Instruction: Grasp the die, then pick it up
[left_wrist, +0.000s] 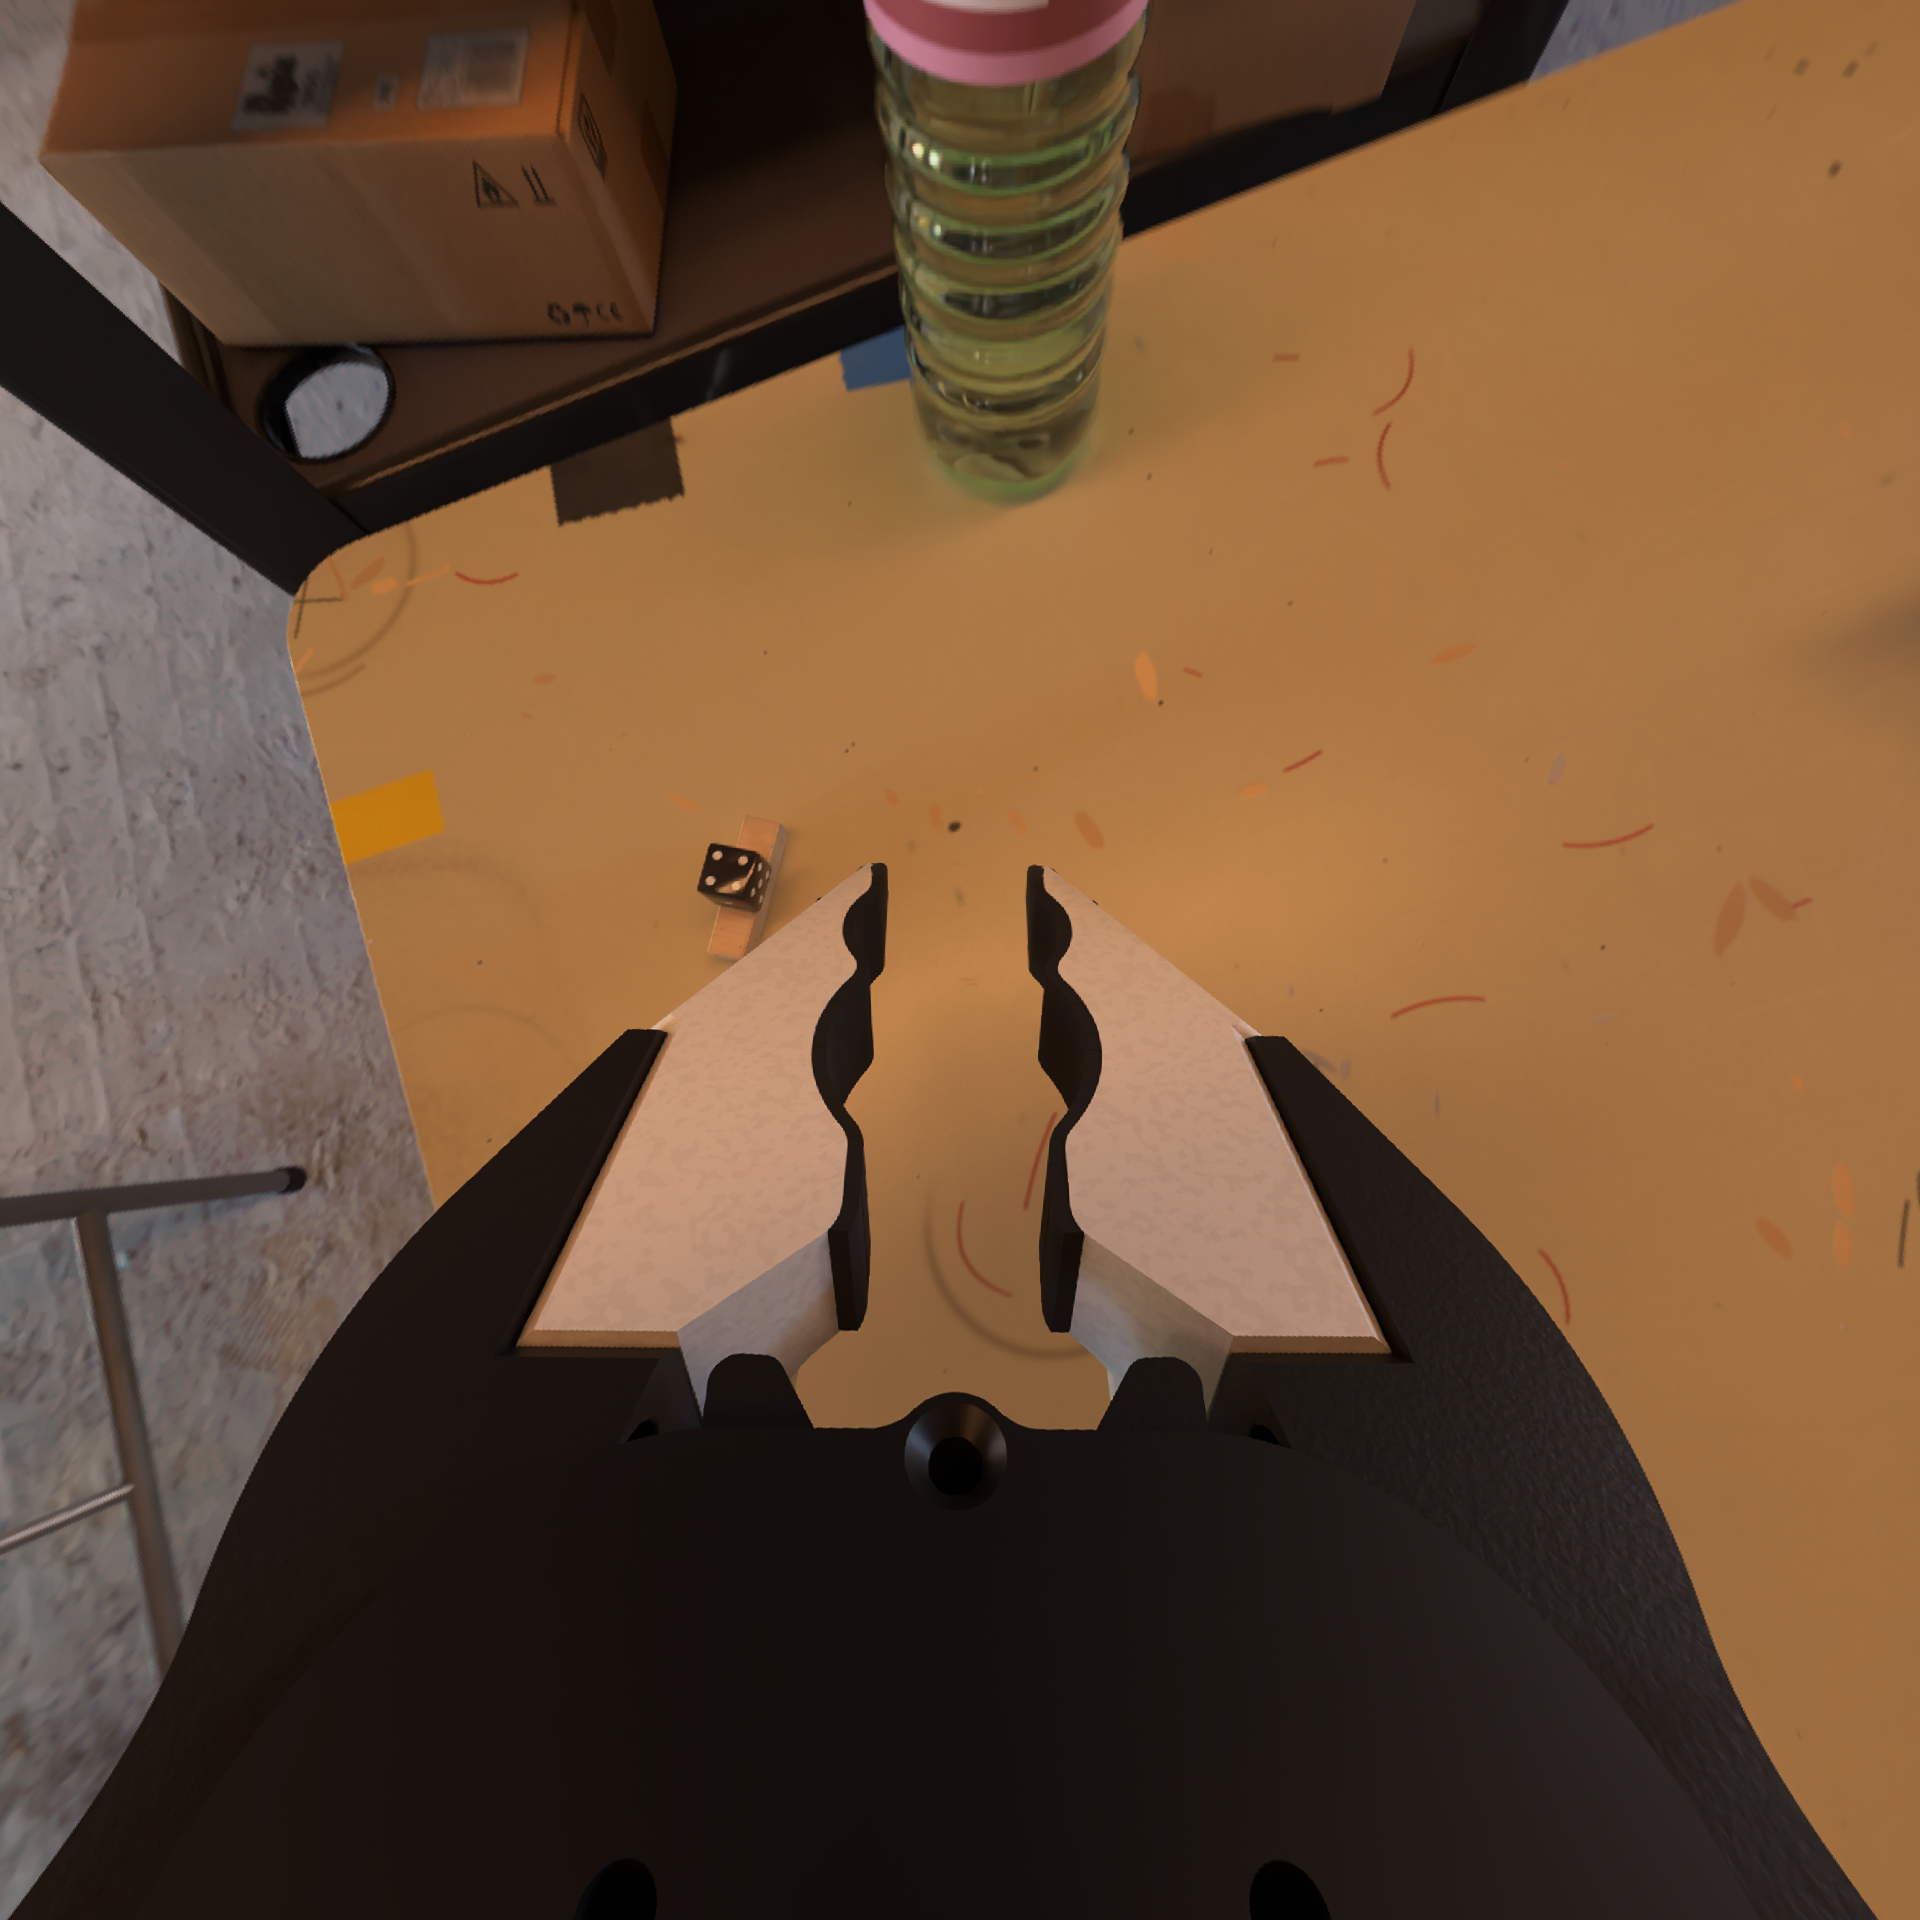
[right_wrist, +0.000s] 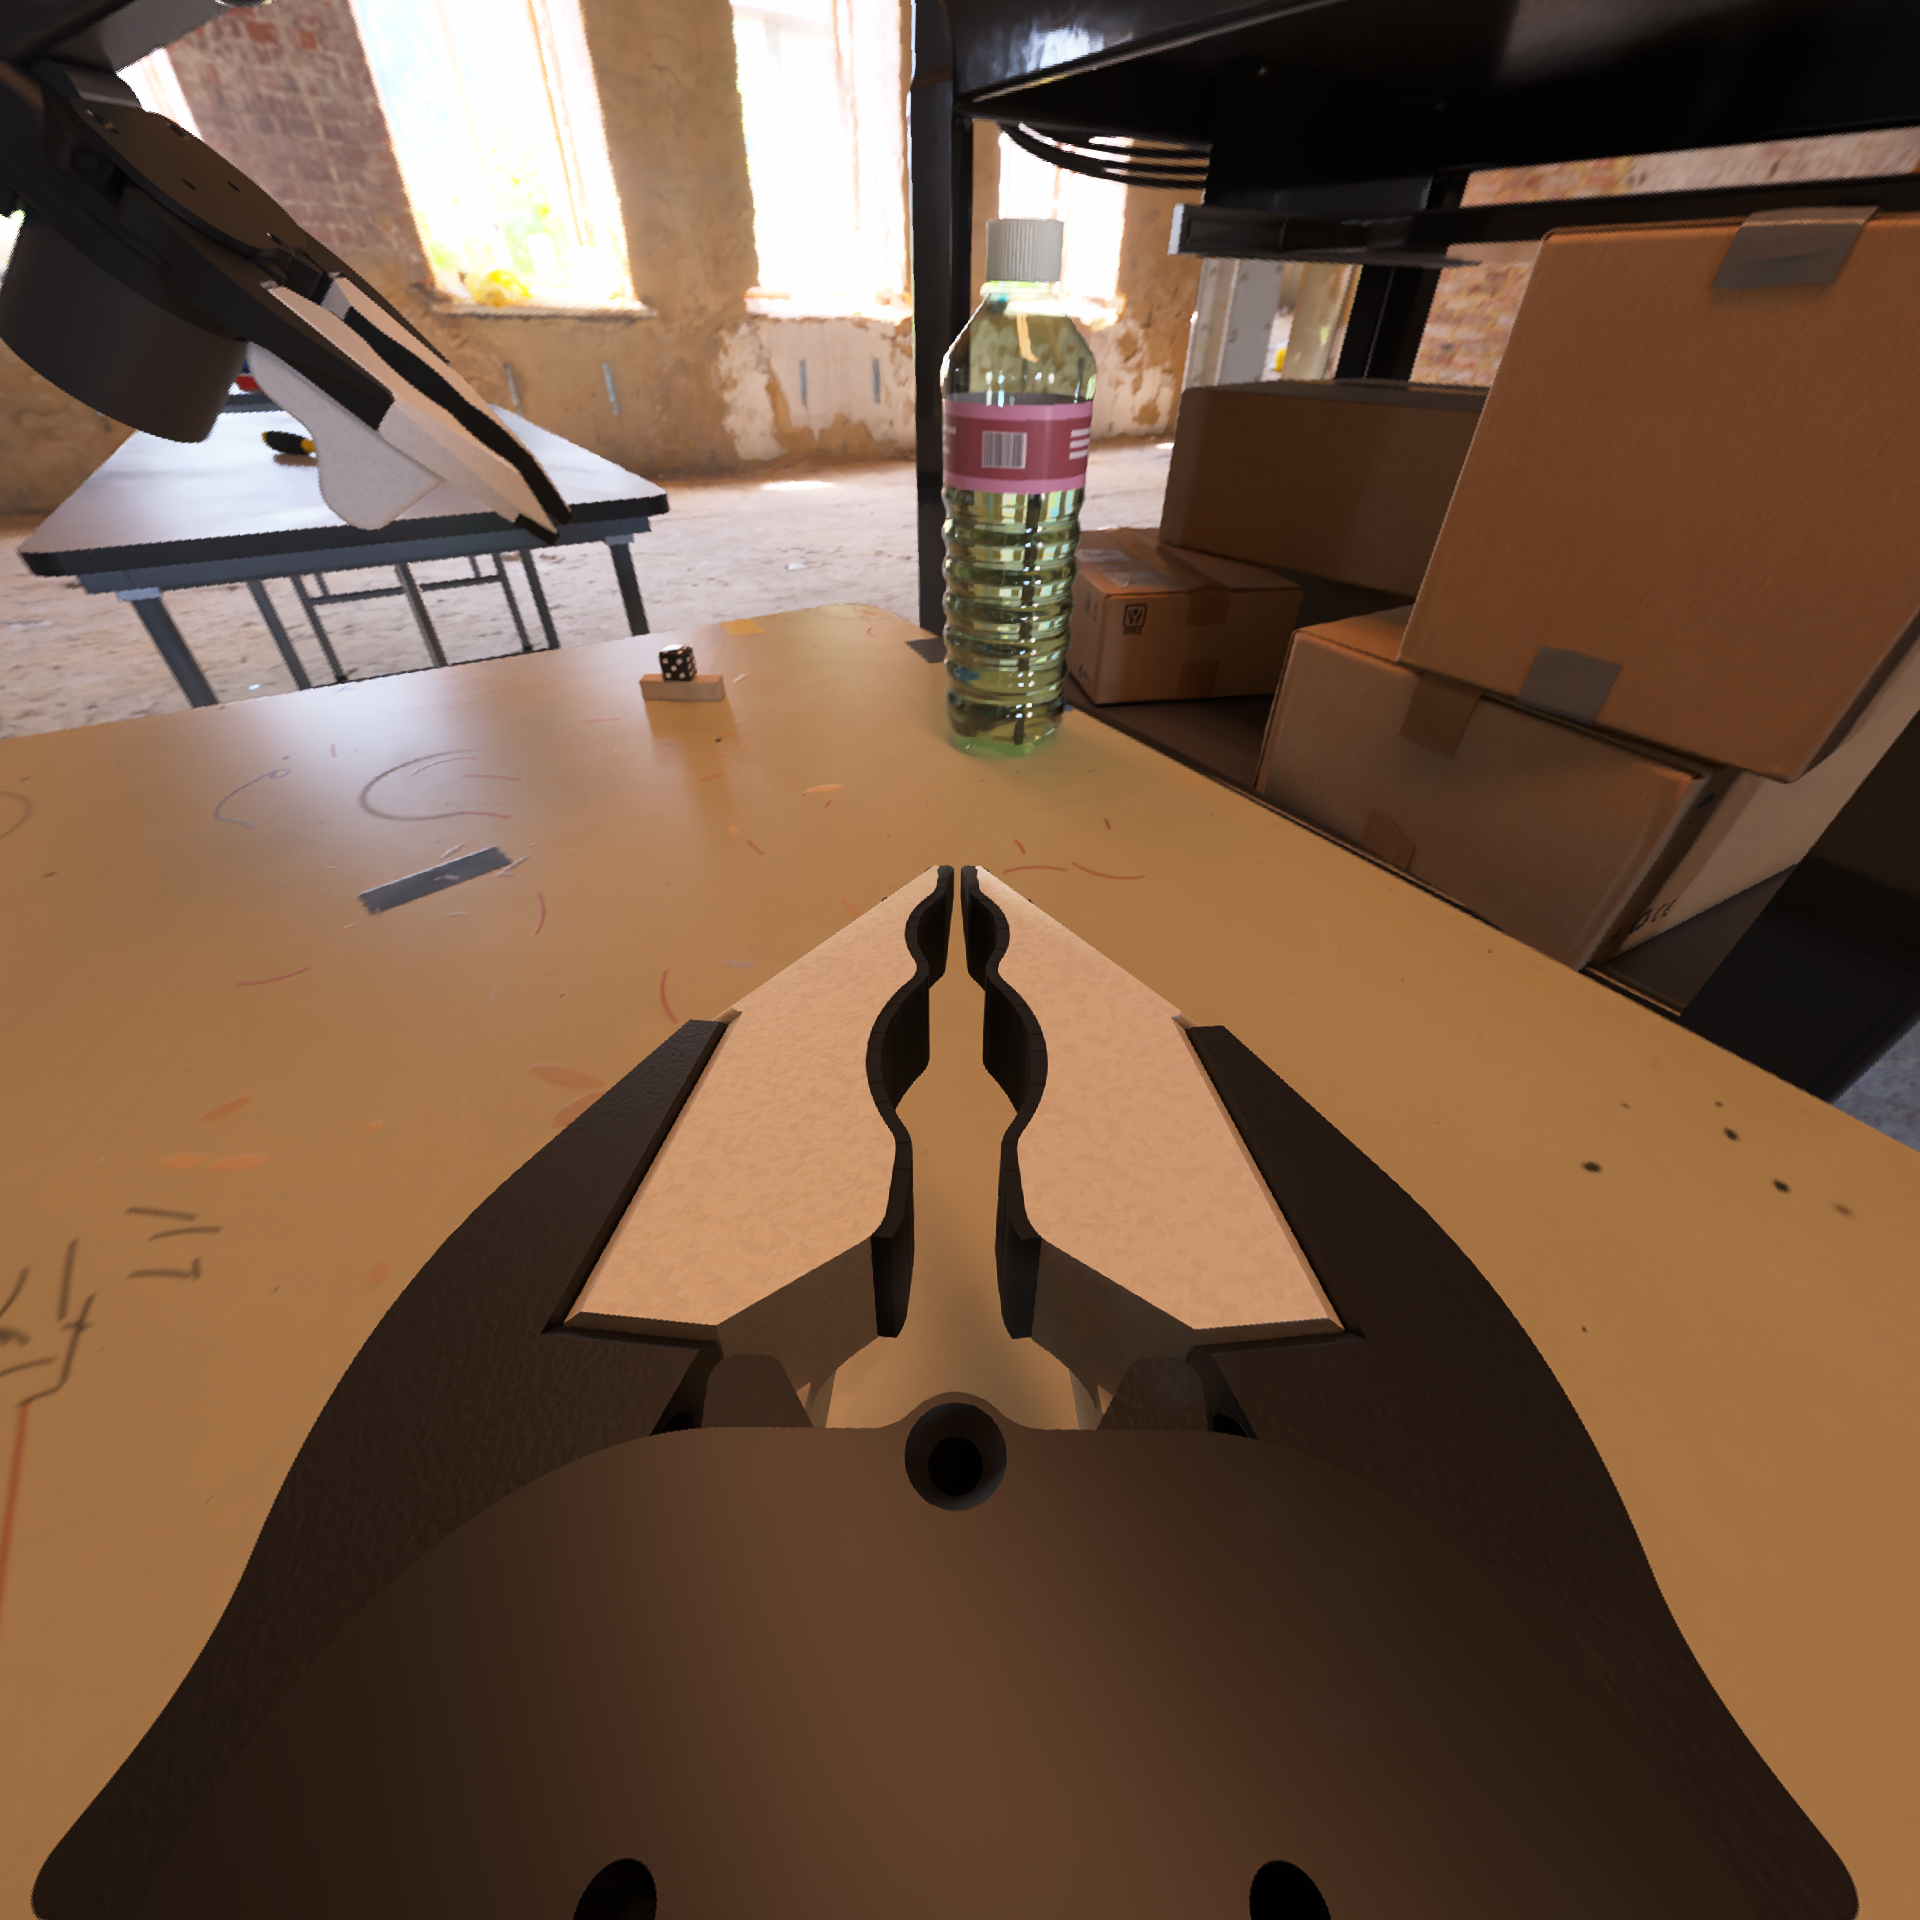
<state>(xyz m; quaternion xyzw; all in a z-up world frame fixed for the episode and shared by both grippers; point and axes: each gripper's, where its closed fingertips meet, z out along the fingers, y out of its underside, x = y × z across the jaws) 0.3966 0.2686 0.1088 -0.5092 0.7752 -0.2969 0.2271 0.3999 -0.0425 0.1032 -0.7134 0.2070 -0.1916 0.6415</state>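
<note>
A small black die with white pips (left_wrist: 734, 873) rests on a thin wooden block (left_wrist: 746, 885) near the left edge of the tan table (left_wrist: 1351, 727). My left gripper (left_wrist: 956, 878) is open and empty, hovering above the table, with the die just left of and beyond its left fingertip. In the right wrist view the die (right_wrist: 676, 662) on its block (right_wrist: 682, 687) lies far ahead to the left. My right gripper (right_wrist: 956, 873) is shut and empty, low over the table. The left gripper (right_wrist: 436, 447) shows up high at the upper left, above the die.
A clear bottle of yellowish liquid with a pink label (left_wrist: 1000, 281) (right_wrist: 1013, 540) stands at the table's far edge. Cardboard boxes (right_wrist: 1558, 582) sit on a dark shelf beyond it. Tape patches (right_wrist: 434, 879) (left_wrist: 387, 816) mark the table. Another table (right_wrist: 343, 520) stands on the floor beyond.
</note>
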